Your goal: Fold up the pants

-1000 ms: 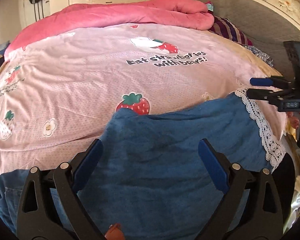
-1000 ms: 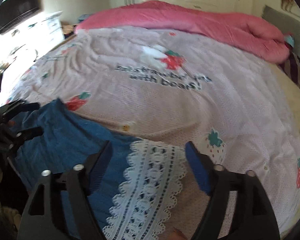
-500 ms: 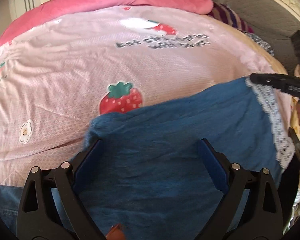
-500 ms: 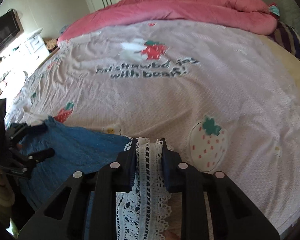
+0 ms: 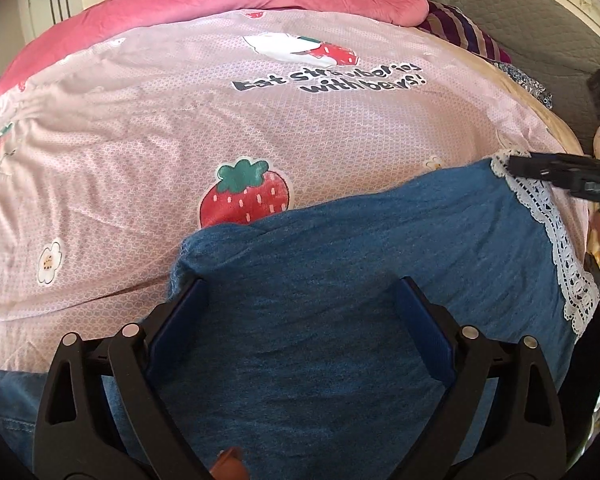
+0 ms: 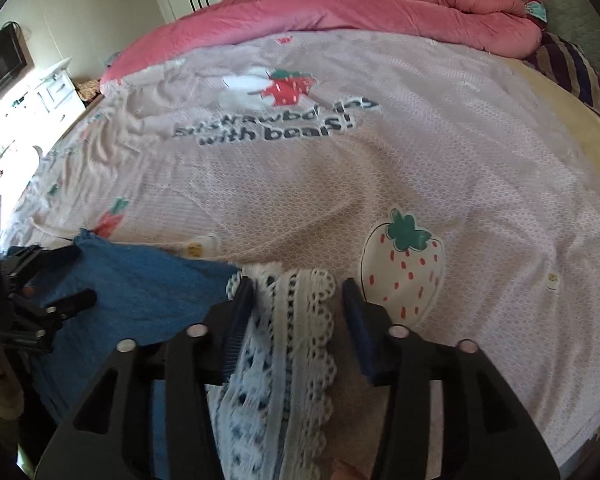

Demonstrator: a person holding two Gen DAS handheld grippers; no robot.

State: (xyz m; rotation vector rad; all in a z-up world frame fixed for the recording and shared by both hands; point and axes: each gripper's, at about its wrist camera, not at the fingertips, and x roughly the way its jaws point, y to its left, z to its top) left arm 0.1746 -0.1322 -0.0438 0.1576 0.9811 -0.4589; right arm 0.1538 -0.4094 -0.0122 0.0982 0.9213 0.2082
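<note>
Right gripper (image 6: 297, 308) had spread apart since half a second earlier, lace hem (image 6: 295, 320) lying loose between its fingers. Left gripper (image 5: 300, 312) was spread wide over blue pants (image 5: 340, 248), which lay on the pink strawberry bedsheet (image 5: 179, 128).

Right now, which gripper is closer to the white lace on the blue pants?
The right gripper. Its open fingers straddle the white lace at the pants' hem. The left gripper is open over the plain blue fabric, away from the lace.
</note>
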